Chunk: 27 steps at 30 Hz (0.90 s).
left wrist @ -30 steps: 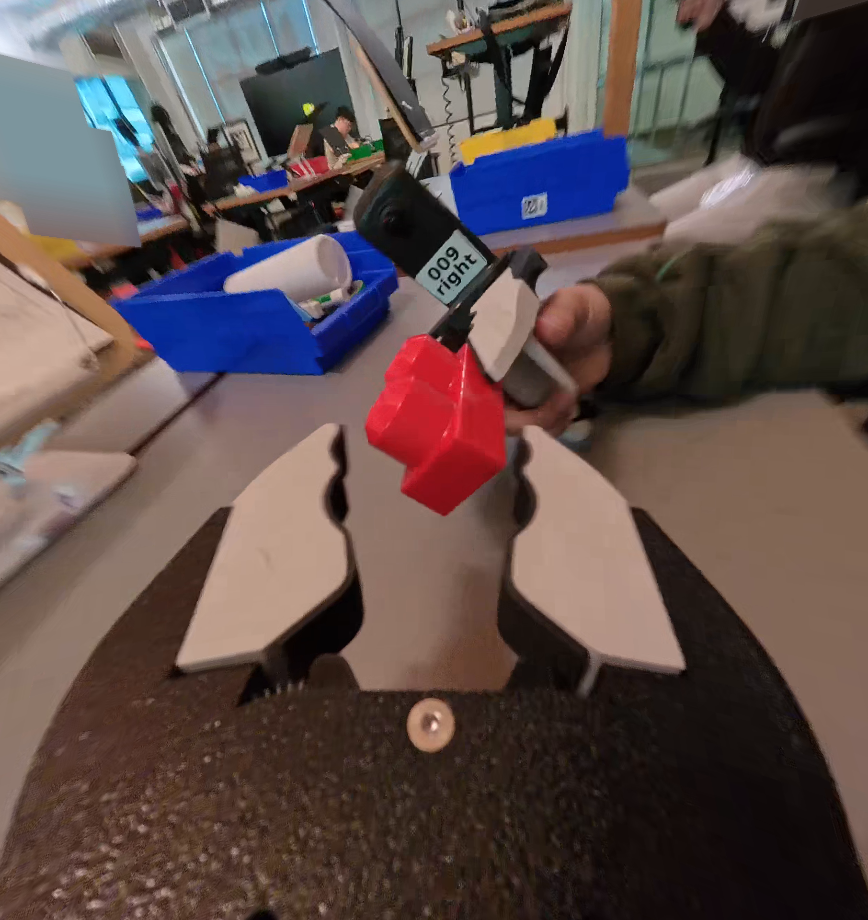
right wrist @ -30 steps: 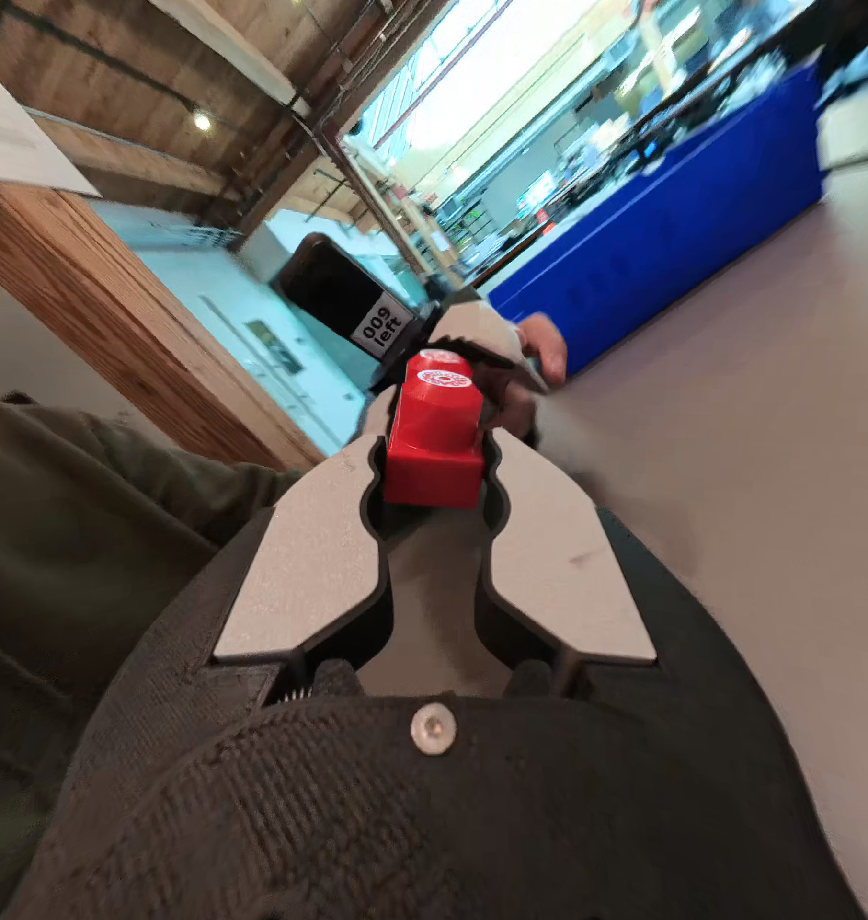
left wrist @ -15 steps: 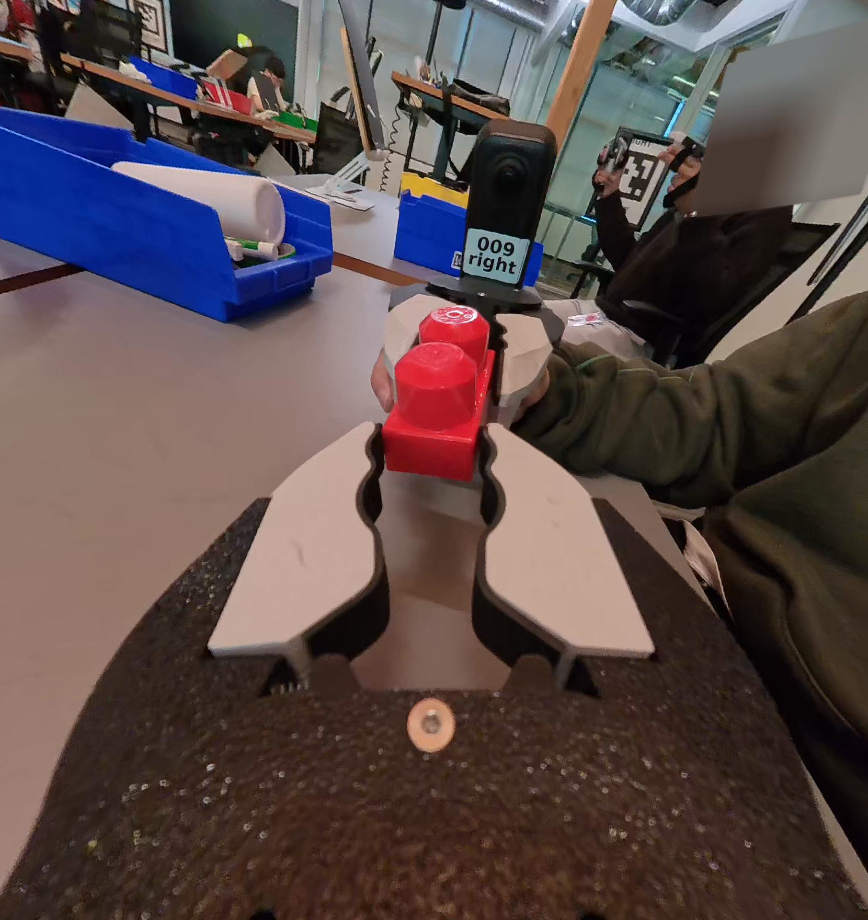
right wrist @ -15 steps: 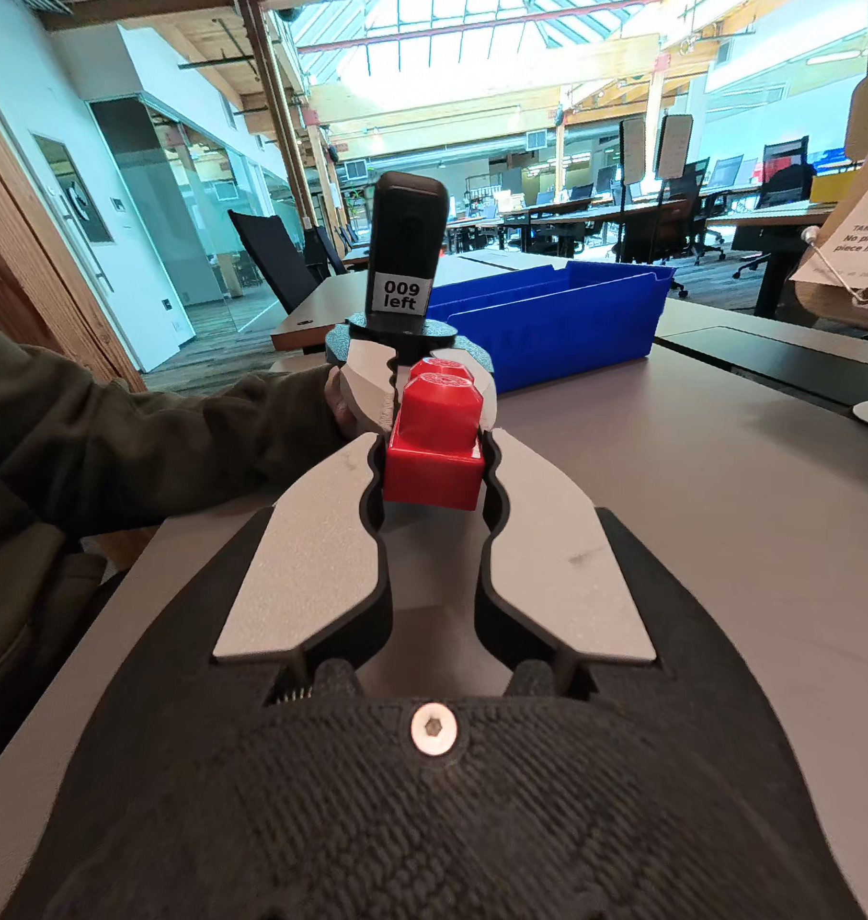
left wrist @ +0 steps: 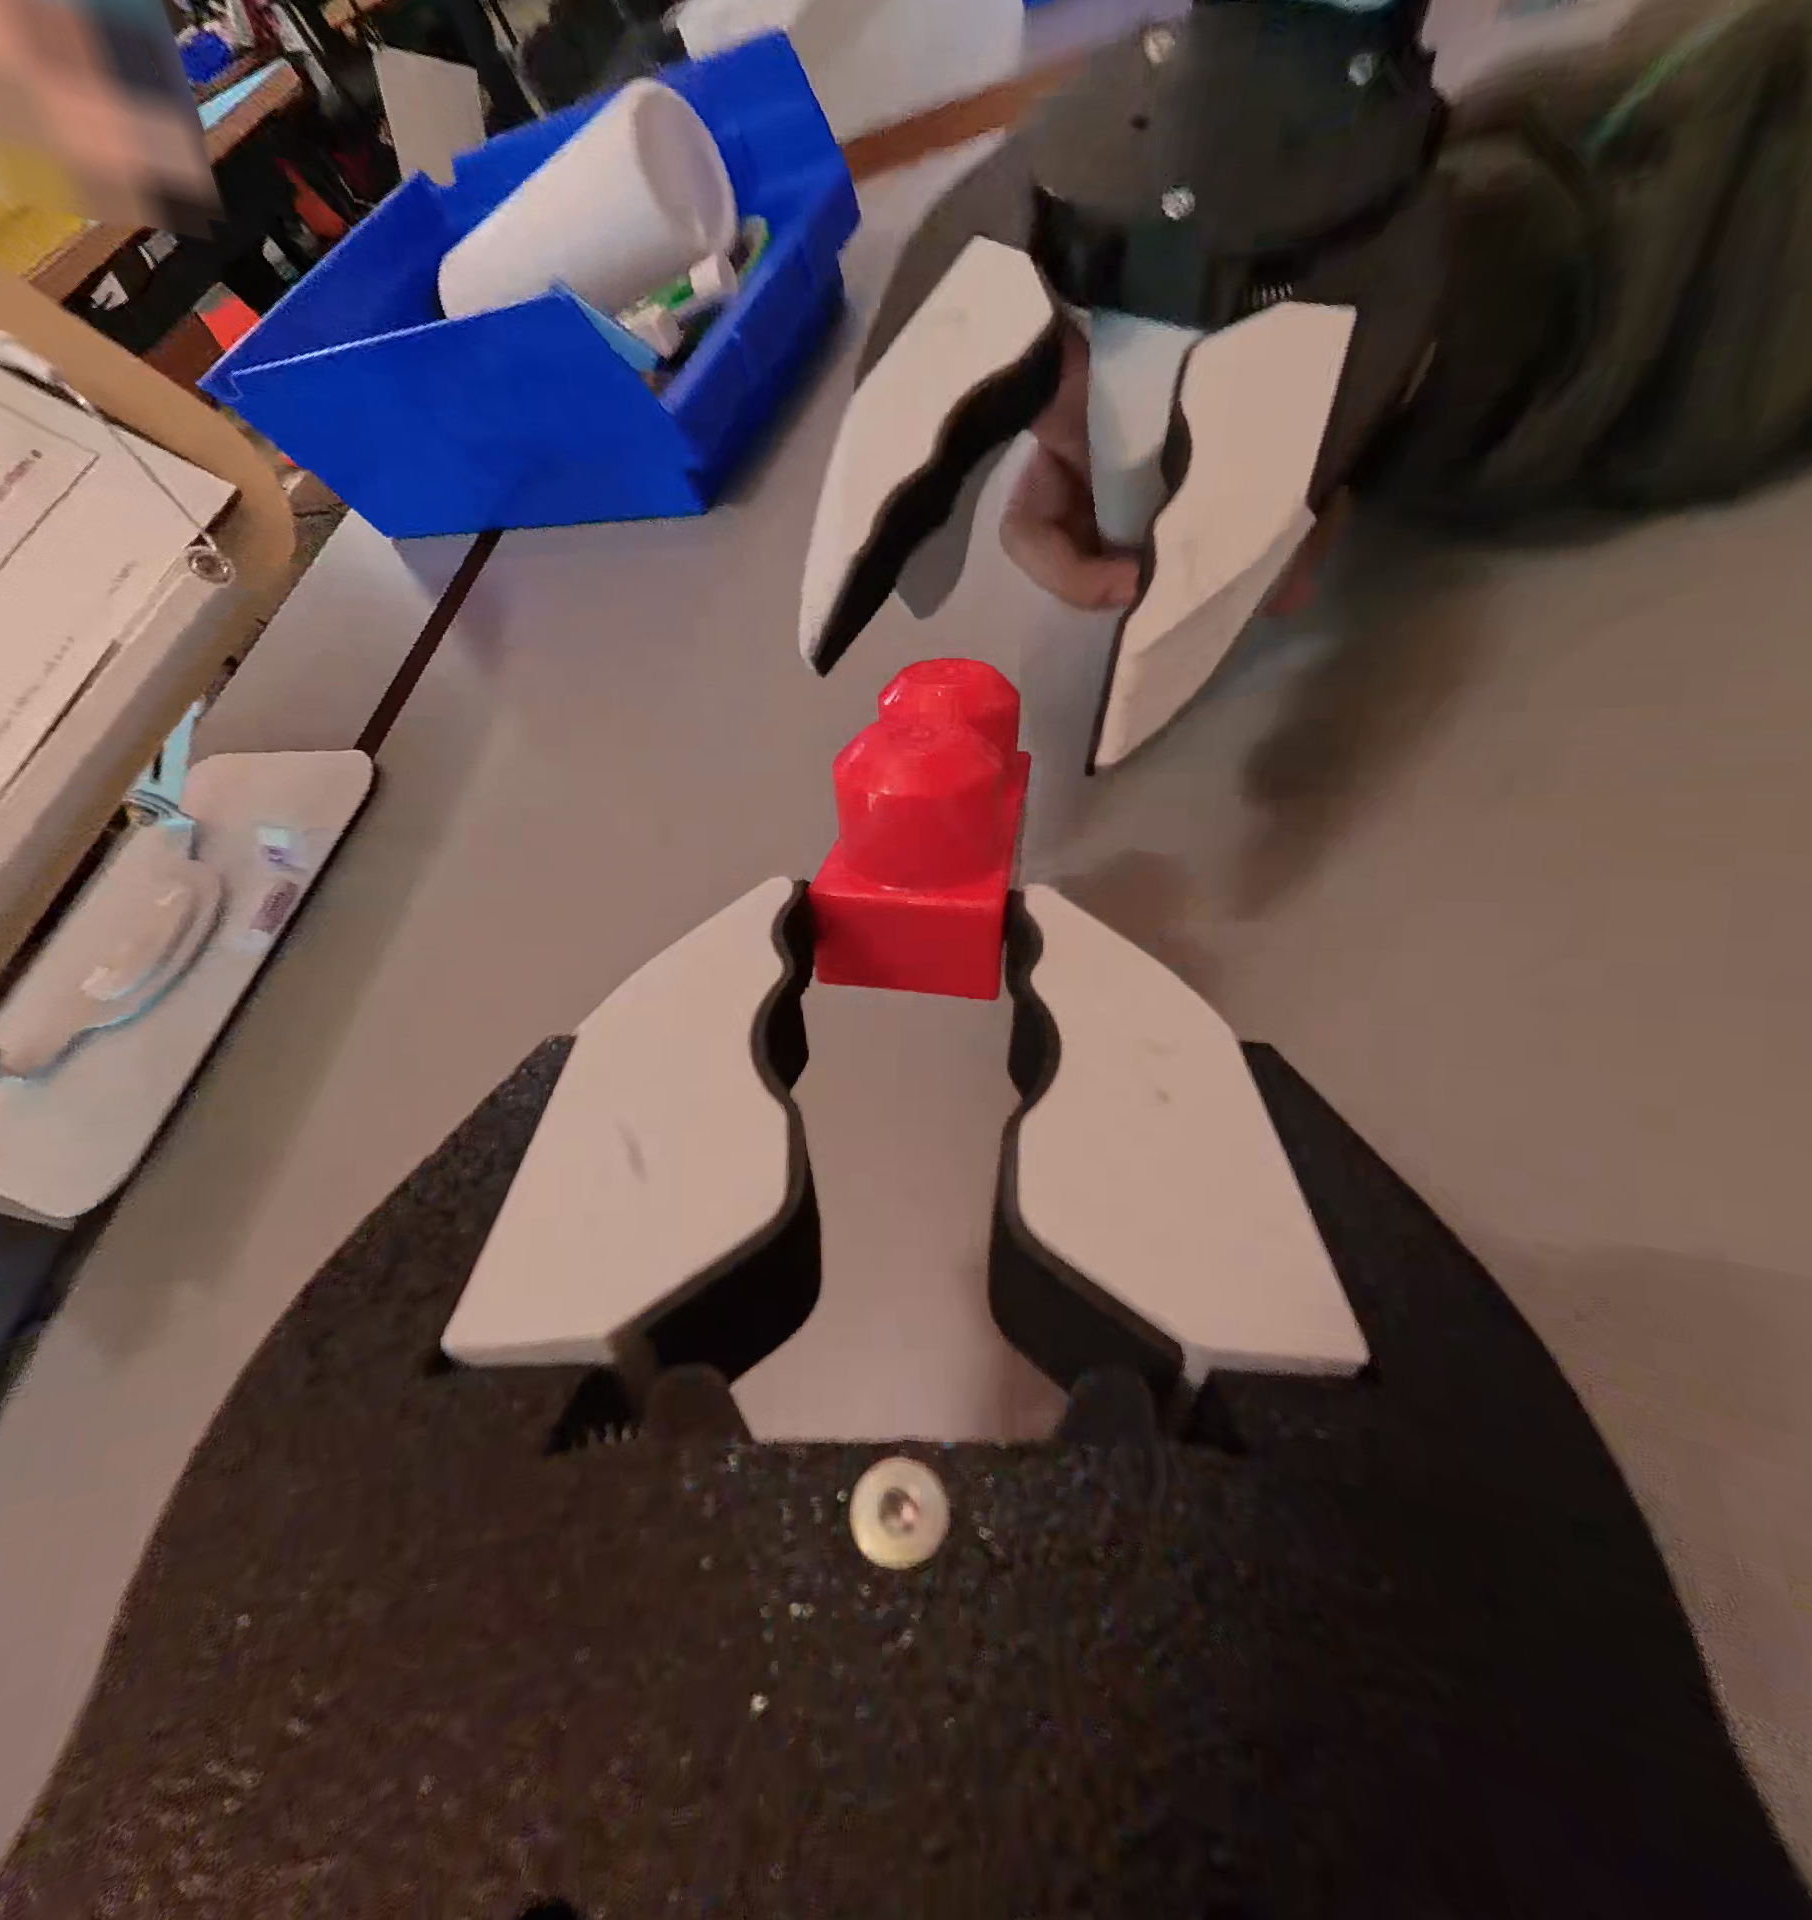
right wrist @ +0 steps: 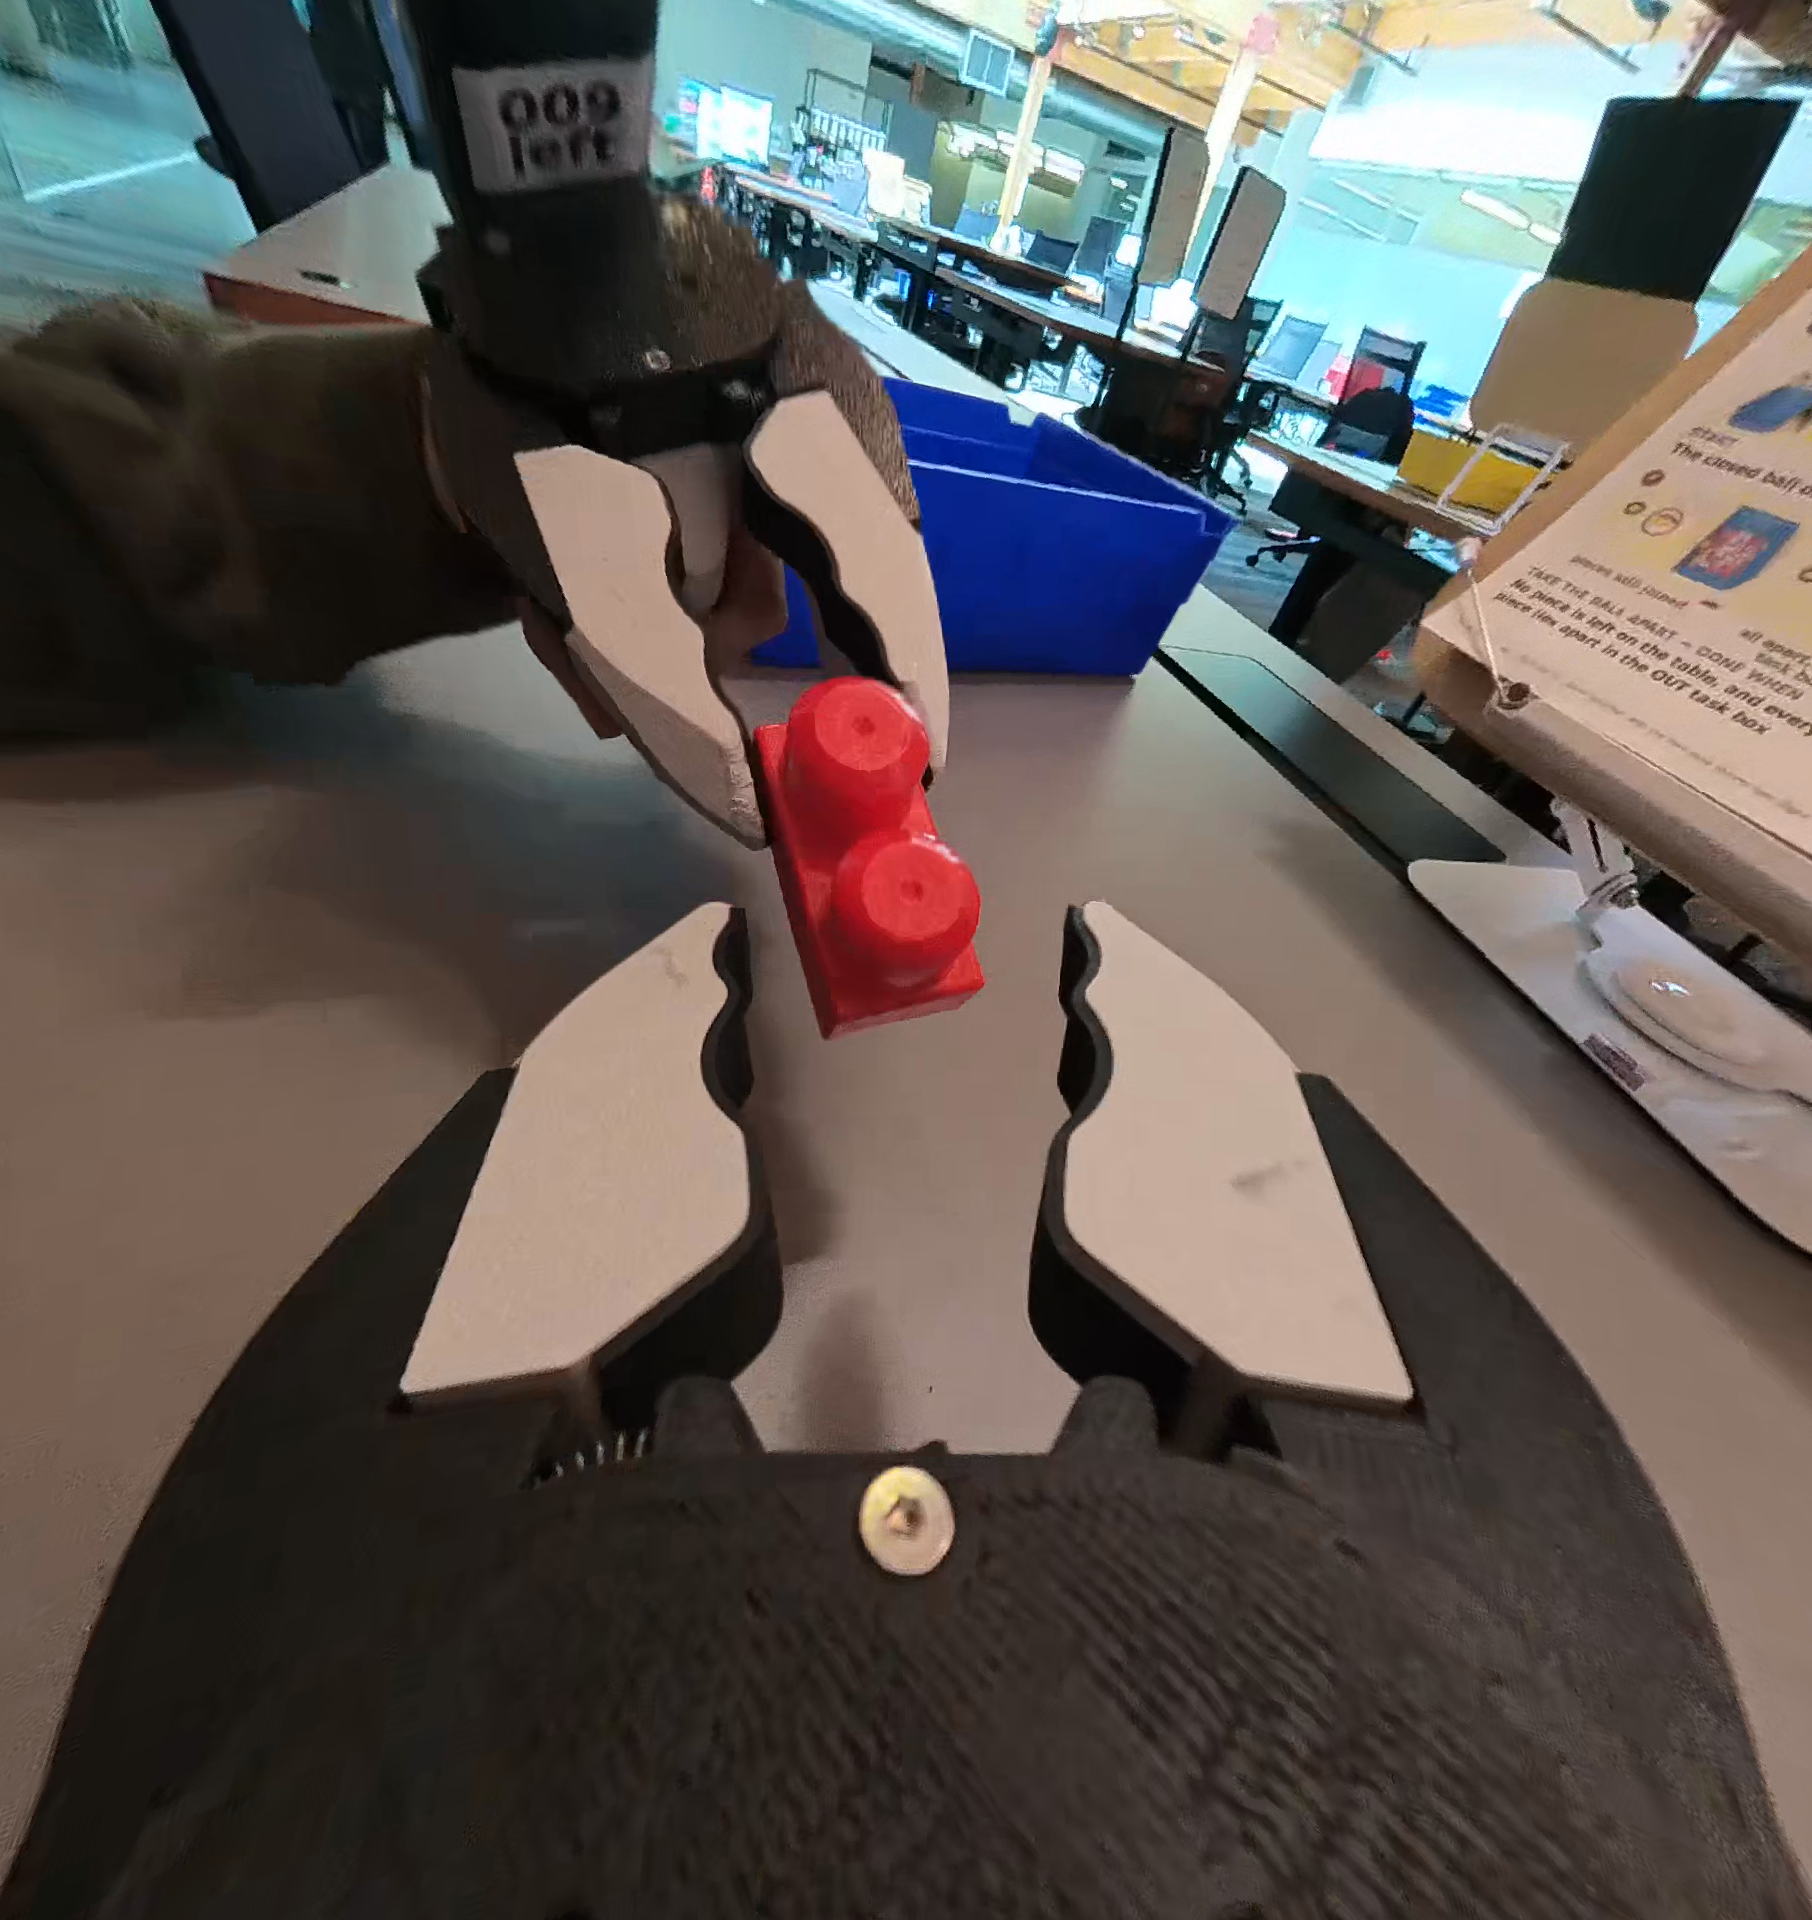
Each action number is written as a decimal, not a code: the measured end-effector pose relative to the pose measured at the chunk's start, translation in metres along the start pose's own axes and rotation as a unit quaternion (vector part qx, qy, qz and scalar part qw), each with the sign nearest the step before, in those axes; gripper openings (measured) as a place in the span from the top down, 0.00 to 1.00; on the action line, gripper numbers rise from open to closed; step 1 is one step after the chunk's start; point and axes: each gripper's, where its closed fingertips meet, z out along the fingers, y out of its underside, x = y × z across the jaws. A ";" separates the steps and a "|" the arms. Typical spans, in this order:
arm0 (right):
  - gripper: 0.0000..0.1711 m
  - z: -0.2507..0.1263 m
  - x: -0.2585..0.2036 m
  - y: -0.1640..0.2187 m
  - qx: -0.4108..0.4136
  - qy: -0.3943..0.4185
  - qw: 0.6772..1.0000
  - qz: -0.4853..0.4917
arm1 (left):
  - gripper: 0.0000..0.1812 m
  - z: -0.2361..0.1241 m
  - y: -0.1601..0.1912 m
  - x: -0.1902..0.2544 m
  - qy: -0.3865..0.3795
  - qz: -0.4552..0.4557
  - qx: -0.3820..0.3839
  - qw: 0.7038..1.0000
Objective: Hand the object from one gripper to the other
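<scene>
Left gripper [left wrist: 907,920] fills the bottom of the left wrist view, its two grey fingers [left wrist: 673,1122] pressed against the side faces of the red block [left wrist: 912,862] at its near end. Only that near end sits between the fingertips; the rest of the block, with its two round studs, juts forward past them, free on every side. Beyond it the right gripper [left wrist: 959,717] points back toward the camera with its jaws spread wide, both tips clear of the block, one just left of the far stud and one just to its right. Bare grey table [left wrist: 1504,935] lies under and to the right of both grippers. To the left stand a blue bin [left wrist: 466,426] holding a white roll [left wrist: 590,208], and a paper stand [left wrist: 71,540] near the table's left edge.

Seen from the right wrist view, the right gripper [right wrist: 902,925] has its fingers [right wrist: 611,1153] well apart, with nothing between them but tabletop. The red block [right wrist: 871,862] hangs just ahead of the gap, nearer the fingertip on the left of the frame, tilted, studs facing the camera. The left gripper [right wrist: 840,758] reaches down from above and clamps the block's far end between its tips. Open table [right wrist: 258,987] spreads to the left; on the right a white base plate [right wrist: 1608,1039] and a slanted instruction sheet [right wrist: 1691,582] crowd the table's edge. A blue bin [right wrist: 1047,551] sits behind the grippers.
</scene>
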 end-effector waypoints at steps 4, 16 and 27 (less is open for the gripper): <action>0.80 0.004 -0.008 0.014 -0.040 -0.023 0.999 -0.020 | 0.81 0.004 -0.007 0.007 0.005 0.033 -0.004 0.999; 0.81 -0.015 0.007 -0.034 0.120 -0.049 0.981 0.142 | 0.72 -0.019 -0.059 -0.012 0.024 -0.161 0.230 0.960; 0.80 -0.012 0.001 -0.040 0.155 -0.062 0.970 0.178 | 0.82 0.000 -0.066 0.000 0.066 -0.206 0.273 0.937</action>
